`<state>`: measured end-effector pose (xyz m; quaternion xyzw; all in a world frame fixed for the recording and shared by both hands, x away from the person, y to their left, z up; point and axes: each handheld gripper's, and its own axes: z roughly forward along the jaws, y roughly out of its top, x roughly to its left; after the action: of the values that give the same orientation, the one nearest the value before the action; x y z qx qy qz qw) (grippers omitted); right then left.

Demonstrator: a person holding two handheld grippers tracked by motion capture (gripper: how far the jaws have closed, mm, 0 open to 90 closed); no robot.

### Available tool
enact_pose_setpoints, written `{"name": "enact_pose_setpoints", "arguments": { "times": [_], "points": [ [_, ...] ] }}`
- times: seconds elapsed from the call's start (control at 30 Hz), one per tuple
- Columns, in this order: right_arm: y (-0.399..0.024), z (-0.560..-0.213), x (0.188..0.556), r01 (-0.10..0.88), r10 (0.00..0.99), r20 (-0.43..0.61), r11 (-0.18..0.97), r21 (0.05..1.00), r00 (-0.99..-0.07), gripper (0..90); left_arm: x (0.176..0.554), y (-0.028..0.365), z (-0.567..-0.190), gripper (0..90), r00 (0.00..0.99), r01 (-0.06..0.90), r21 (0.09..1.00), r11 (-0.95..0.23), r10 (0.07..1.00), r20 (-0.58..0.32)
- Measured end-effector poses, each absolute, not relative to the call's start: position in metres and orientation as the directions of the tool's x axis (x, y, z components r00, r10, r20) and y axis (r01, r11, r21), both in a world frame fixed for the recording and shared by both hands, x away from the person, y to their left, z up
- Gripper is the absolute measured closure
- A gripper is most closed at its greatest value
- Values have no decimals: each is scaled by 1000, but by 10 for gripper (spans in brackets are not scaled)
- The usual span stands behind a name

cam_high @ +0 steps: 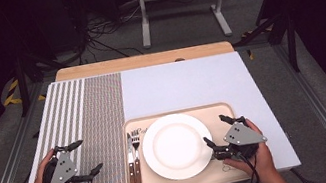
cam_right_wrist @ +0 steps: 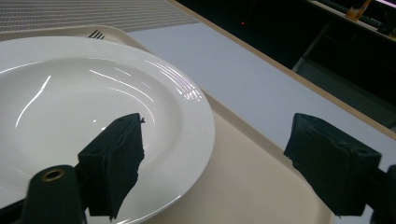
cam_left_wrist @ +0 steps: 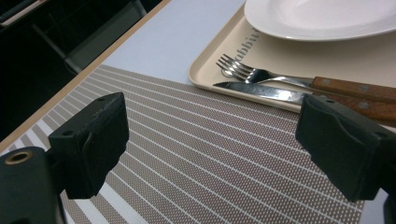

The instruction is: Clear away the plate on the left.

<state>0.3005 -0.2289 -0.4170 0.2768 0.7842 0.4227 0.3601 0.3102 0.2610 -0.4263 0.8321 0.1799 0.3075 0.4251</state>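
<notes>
A white plate lies on a beige tray at the table's near edge. A fork and a knife, both with wooden handles, lie side by side on the tray's left part. My left gripper is open over the striped placemat, left of the tray. My right gripper is open at the plate's right rim, one jaw over the plate, the other over the tray. In the left gripper view the fork and knife lie ahead. The plate sits close in the right gripper view.
The tray sits on a white board that covers a wooden table. Beyond the table stand a white metal frame and cables on the floor. Metal rails run along both sides.
</notes>
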Motion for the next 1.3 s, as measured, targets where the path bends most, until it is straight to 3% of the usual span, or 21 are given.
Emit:
{"name": "enact_pose_setpoints", "arguments": {
  "times": [0.23,0.73,1.3],
  "points": [
    [-232,-417,299,130,742,-320,478,869,-589,129,309,273,-437,94,731,91,839,-537,608,310],
    [-234,-417,293,120,735,-314,472,874,-601,124,302,287,-451,48,708,190,851,-490,669,228],
    [-229,-418,292,124,739,-322,478,869,-592,124,297,282,-448,42,718,150,849,-506,646,258]
  ]
}}
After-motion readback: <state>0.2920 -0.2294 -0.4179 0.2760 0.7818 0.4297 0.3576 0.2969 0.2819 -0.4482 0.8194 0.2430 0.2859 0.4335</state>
